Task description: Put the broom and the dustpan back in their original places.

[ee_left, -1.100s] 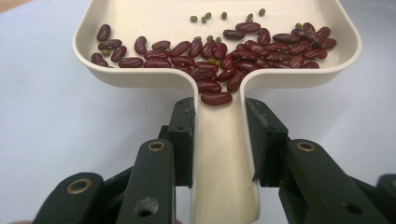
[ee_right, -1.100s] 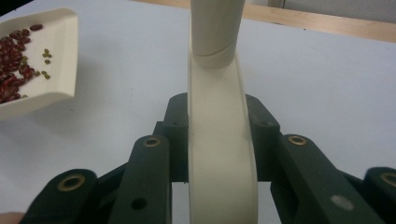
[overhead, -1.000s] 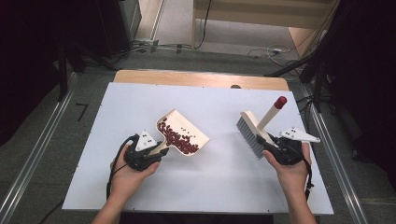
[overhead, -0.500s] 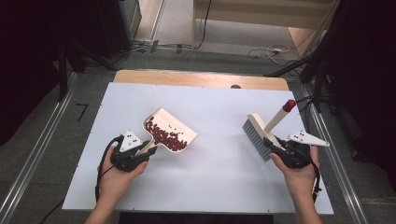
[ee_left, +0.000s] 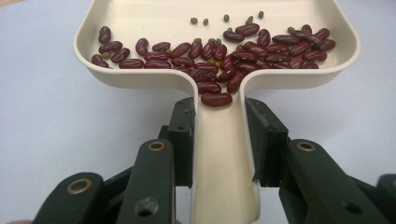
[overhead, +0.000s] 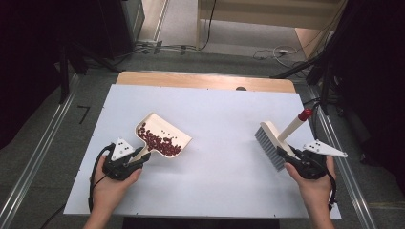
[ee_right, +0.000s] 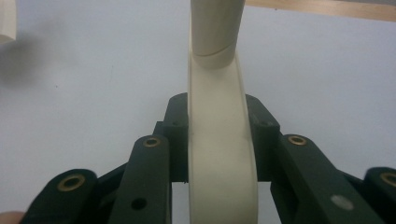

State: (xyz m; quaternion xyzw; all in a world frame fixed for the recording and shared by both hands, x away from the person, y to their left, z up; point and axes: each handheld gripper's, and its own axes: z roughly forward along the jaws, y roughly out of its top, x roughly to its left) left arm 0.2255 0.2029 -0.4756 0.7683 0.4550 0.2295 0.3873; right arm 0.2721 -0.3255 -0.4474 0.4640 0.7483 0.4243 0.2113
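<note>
Sweeping looks done: your left gripper [overhead: 135, 161] clamps the handle of the dustpan [overhead: 164, 137], loaded with red beans [ee_left: 224, 51], at the table's [overhead: 219, 114] left, while your right gripper [overhead: 286, 157] clamps the brush [overhead: 273, 143] at its right; only emptying seems left.

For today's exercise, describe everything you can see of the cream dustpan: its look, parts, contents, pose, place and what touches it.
The dustpan looks like smooth cream plastic: a shallow, rounded tray with a raised rim and a narrow channelled handle. Dark red kidney beans and a few small green ones lie in it, mostly gathered toward the handle end, one bean at the handle's mouth. It sits at the left of the white table. The left tool clamps the handle from both sides.
</note>
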